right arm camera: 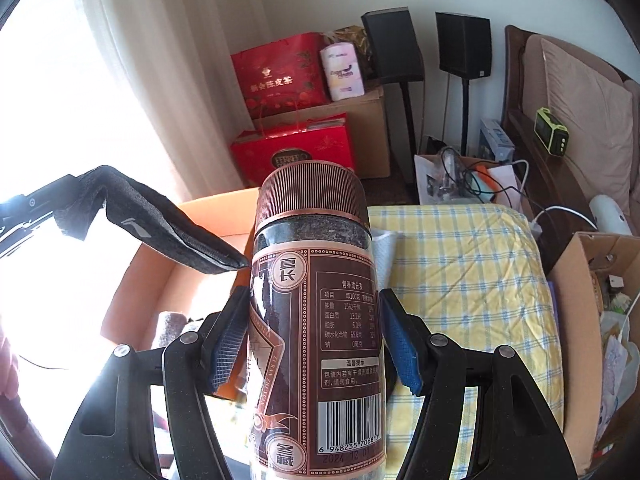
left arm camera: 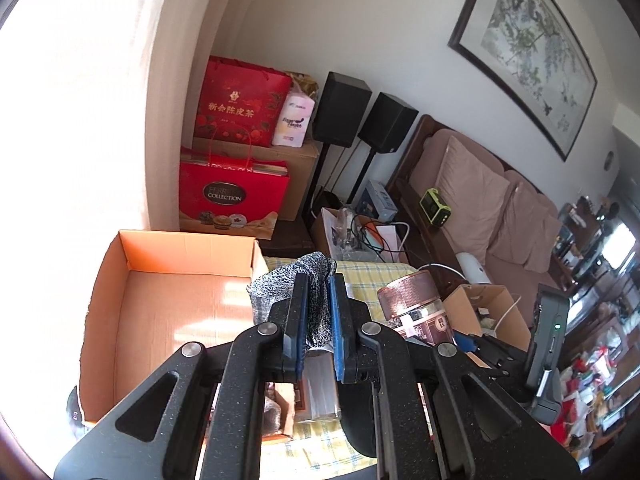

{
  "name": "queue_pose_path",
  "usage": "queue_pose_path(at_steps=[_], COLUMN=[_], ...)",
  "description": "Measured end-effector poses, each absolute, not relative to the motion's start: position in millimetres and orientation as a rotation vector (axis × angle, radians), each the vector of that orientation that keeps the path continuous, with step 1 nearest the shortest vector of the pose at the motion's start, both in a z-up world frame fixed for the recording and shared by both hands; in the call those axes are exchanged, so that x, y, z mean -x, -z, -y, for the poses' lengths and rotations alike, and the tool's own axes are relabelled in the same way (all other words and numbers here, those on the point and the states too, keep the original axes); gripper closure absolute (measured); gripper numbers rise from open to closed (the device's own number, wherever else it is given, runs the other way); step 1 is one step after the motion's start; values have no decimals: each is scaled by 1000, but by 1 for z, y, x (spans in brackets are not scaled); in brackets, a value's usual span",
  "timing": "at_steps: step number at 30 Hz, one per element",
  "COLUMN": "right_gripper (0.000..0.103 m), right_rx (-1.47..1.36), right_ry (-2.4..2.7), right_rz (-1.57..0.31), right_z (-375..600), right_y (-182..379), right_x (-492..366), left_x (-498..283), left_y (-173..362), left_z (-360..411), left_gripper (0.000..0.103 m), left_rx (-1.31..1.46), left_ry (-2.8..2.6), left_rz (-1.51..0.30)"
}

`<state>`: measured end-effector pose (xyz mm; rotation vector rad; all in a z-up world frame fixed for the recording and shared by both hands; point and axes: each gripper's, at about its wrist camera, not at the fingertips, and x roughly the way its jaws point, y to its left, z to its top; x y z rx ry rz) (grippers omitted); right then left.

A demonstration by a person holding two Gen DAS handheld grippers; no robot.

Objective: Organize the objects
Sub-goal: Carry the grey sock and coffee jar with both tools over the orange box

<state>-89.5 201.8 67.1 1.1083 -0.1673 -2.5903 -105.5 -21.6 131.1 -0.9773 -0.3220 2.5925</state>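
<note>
Left of centre, the open cardboard box (left arm camera: 176,300) lies nearest my left hand-held gripper (left arm camera: 318,320), pinching a grey sock (left arm camera: 316,300); my right hand-held gripper (right arm camera: 312,344) clamps the upright jar (right arm camera: 316,320).

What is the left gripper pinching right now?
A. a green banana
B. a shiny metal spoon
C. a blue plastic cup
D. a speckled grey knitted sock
D: in the left wrist view the left gripper has its blue pads closed on a speckled grey knitted sock, held up beside the open orange cardboard box.
</note>
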Motion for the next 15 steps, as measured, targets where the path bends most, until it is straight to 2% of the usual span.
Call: queue_pose_path(at_steps=[15], right_gripper=[37], right_rx=[-1108], right_ry=[2440], right_rz=[181], right_z=[-95], right_y=[-56], right_x=[131], left_x=[128], left_y=[-82], left_z=[103], left_gripper=[93], left_rx=[1146], left_ry=[-2695], left_rz=[358])
